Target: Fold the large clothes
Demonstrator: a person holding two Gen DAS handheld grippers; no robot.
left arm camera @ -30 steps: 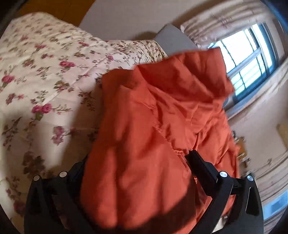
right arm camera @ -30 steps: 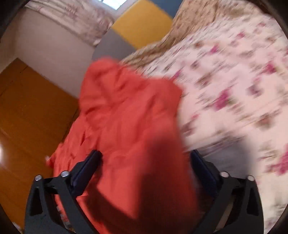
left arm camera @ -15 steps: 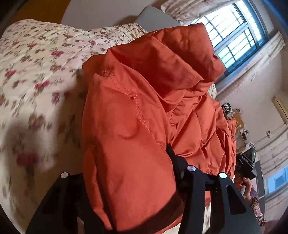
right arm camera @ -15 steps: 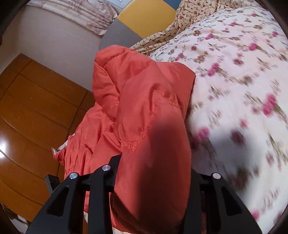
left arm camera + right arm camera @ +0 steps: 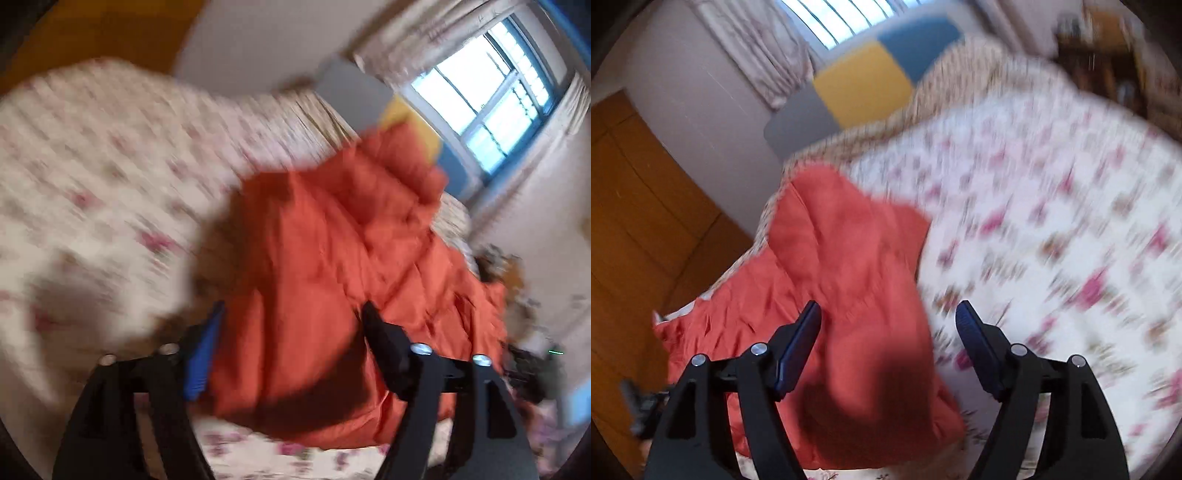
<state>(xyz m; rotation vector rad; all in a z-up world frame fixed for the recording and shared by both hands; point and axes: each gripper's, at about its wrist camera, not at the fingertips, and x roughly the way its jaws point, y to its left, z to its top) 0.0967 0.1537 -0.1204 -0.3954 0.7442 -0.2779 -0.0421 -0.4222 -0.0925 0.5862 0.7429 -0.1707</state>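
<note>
Left gripper [image 5: 291,314], right gripper [image 5: 888,314]: my jaws just opened, apart, pads off cloth. One puffy orange jacket [image 5: 849,295] rumpled on floral quilted bed [image 5: 1052,240].

No legible text, label, brand or number appears in either view. Both frames are motion-blurred throughout.

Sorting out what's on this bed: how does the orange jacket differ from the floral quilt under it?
The orange jacket is one plain colour; the floral quilt is white with pink flowers. The jacket is bunched and creased near one edge of the bed; the quilt lies spread across it. The jacket covers only a small part of the quilt. Both are soft fabric.
</note>
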